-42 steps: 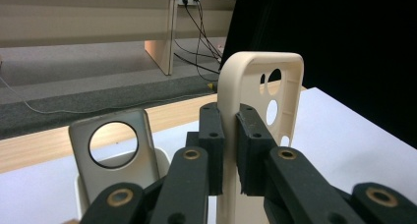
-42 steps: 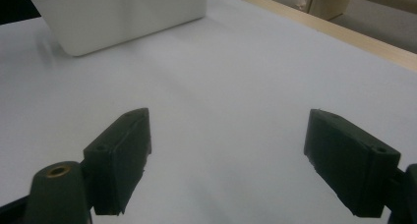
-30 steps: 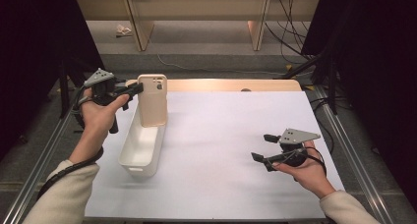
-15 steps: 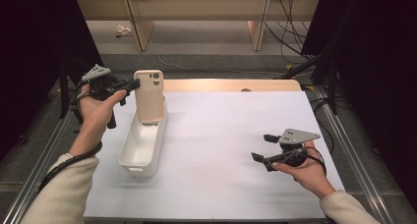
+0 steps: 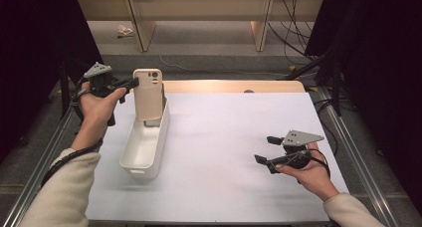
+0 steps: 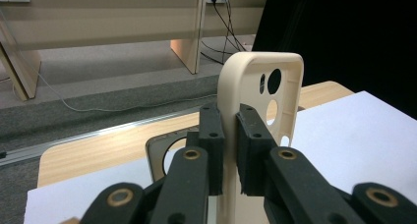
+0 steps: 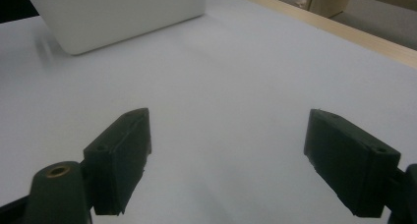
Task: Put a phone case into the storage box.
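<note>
At the far left of the counter [image 5: 239, 137], we note a phone case [image 5: 148, 93] held upright over the far end of a white bin [image 5: 144, 142].

We see the left gripper [image 5: 130, 82] with its jaws clenched on one long edge of the beige case; in the left gripper view the two black pads [image 6: 212, 135] press either side of that edge, and the camera cut-outs of the case [image 6: 263, 98] sit near its top. From above, the lower end of the case dips inside the bin's rim; whether it touches the bin's floor we cannot tell. The bin lies lengthwise on the white sheet, near its left edge. Well apart, at the right, the right gripper [image 5: 266, 150] rests low over the sheet with its jaws released, nothing between them; its own view shows the bin [image 7: 118, 15] farther off.
</note>
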### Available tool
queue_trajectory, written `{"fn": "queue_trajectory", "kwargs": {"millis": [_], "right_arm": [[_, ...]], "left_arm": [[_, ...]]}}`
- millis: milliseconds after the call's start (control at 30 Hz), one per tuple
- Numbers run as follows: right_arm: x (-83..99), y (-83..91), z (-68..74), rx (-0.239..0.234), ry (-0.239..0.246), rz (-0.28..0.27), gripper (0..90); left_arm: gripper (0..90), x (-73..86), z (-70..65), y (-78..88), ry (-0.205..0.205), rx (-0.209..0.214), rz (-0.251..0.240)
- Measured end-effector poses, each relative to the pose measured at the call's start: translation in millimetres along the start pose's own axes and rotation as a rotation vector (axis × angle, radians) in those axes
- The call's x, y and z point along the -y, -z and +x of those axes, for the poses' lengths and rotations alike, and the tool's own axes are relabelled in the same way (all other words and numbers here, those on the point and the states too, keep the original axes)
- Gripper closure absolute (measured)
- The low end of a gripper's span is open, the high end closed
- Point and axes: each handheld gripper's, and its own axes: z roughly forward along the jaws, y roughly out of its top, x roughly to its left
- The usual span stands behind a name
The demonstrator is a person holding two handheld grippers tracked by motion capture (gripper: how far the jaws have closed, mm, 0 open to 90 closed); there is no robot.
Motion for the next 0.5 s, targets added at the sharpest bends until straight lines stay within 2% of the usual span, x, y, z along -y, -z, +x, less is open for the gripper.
{"fn": "queue_trajectory", "kwargs": {"millis": [500], "right_arm": [[0.3,0.2,-0.4,-0.001,-0.003,-0.001,19.1]], "left_arm": [[82.4,3.6,9.5,-14.7,-0.014,-0.017,0.028]]}}
